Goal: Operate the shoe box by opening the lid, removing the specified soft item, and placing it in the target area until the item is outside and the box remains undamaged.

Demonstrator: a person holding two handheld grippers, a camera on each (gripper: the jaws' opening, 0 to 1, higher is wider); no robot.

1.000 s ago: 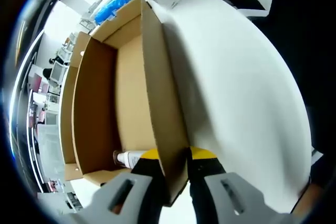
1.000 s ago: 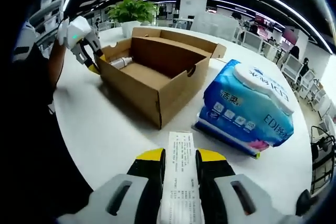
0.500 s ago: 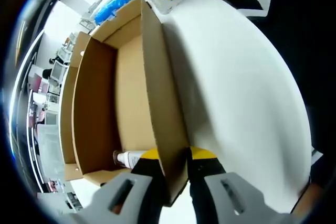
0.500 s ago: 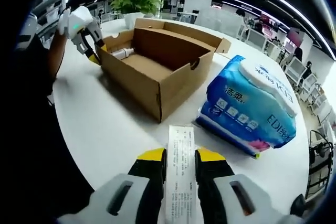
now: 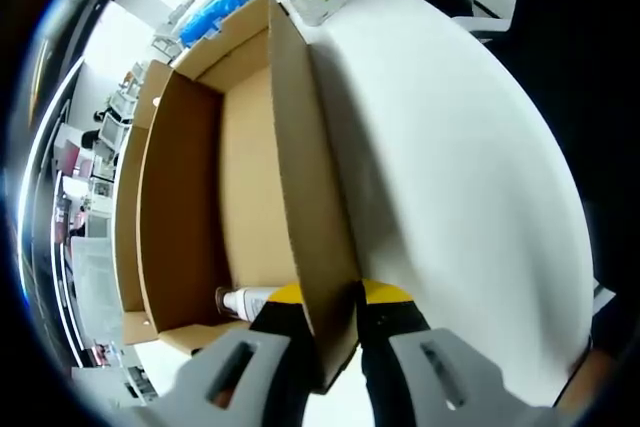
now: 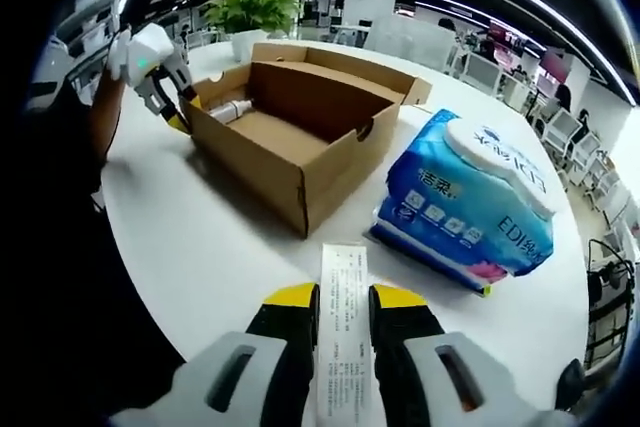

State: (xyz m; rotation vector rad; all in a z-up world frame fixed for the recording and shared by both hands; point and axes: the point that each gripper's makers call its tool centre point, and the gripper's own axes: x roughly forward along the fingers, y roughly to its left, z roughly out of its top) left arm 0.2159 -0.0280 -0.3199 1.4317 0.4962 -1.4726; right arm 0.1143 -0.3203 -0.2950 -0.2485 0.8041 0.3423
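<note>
An open brown cardboard shoe box (image 6: 300,137) stands on the white table, its lid folded back on the far side. My left gripper (image 5: 322,299) is shut on the box wall (image 5: 305,177) at its near corner; it also shows in the right gripper view as the left gripper (image 6: 178,107) at the box's left end. A small white tube (image 5: 243,301) lies inside the box by that corner, the same tube (image 6: 230,109) in the right gripper view. My right gripper (image 6: 343,299) is shut on a flat white printed packet (image 6: 342,332) held just above the table. A blue soft wipes pack (image 6: 480,202) lies right of the box.
The white round table (image 6: 200,247) has bare surface in front of the box. A potted plant (image 6: 250,17) stands behind the box. A person in dark clothes is at the left edge. Office desks and chairs lie beyond the table.
The right gripper's view has shifted slightly, with the packet still held. The left gripper keeps its hold on the box wall, unmoved.
</note>
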